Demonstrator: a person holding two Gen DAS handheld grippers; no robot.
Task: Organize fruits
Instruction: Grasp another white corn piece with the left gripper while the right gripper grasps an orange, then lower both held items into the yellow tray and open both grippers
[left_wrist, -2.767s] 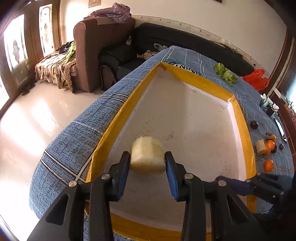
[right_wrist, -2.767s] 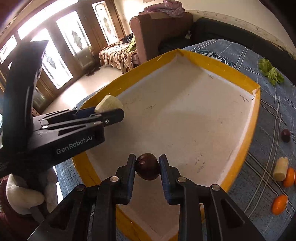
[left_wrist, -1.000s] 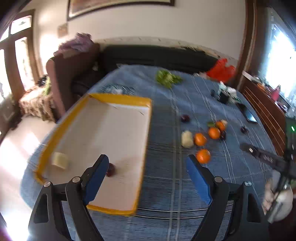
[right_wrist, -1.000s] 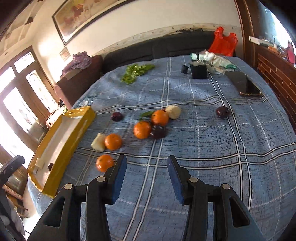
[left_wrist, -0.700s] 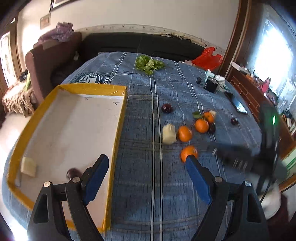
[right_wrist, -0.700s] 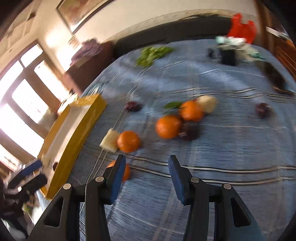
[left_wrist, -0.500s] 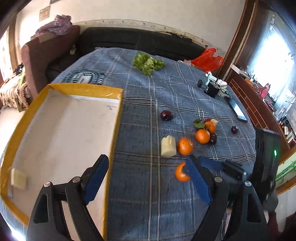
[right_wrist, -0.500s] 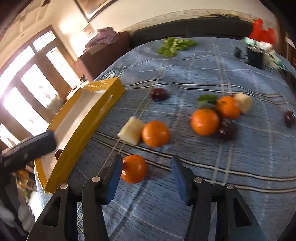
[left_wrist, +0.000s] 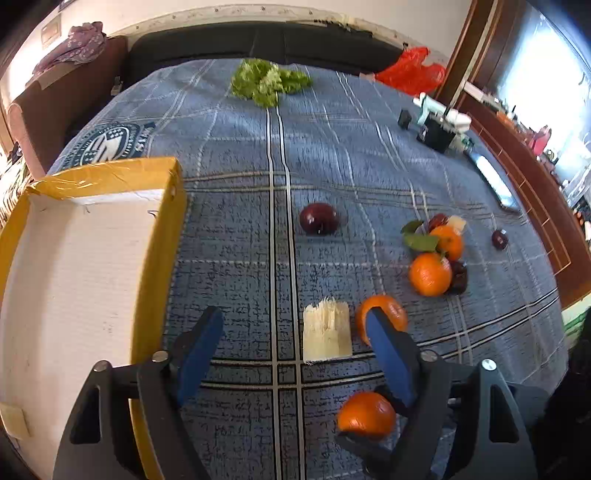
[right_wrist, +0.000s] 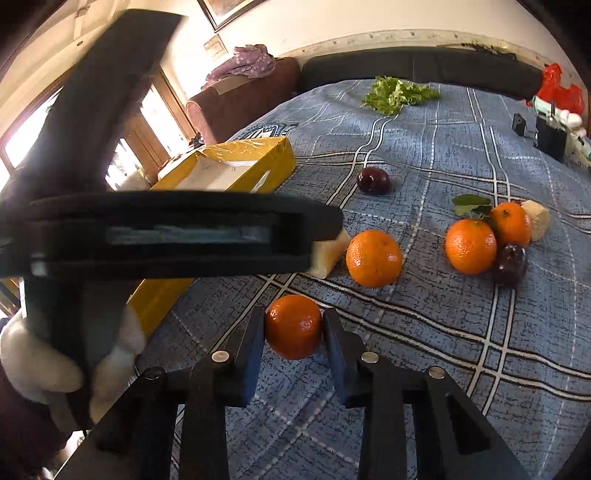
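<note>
My left gripper is open above the blue cloth, its jaws wide around a pale sugarcane chunk without touching it. My right gripper has its jaws closed against a near orange that rests on the cloth; this orange also shows in the left wrist view. Another orange lies behind it. The yellow-rimmed white tray is at the left and holds a pale chunk at its near corner. A dark plum lies in the middle of the cloth.
A cluster of two oranges, dark plums and a pale chunk lies to the right. A lone plum sits further right. Lettuce is at the far edge; a black box and a phone are at the right.
Both grippers let go of the sugarcane chunk and plum in the tray and swung right over the cloth. The right gripper dropped low and closed around the near orange.
</note>
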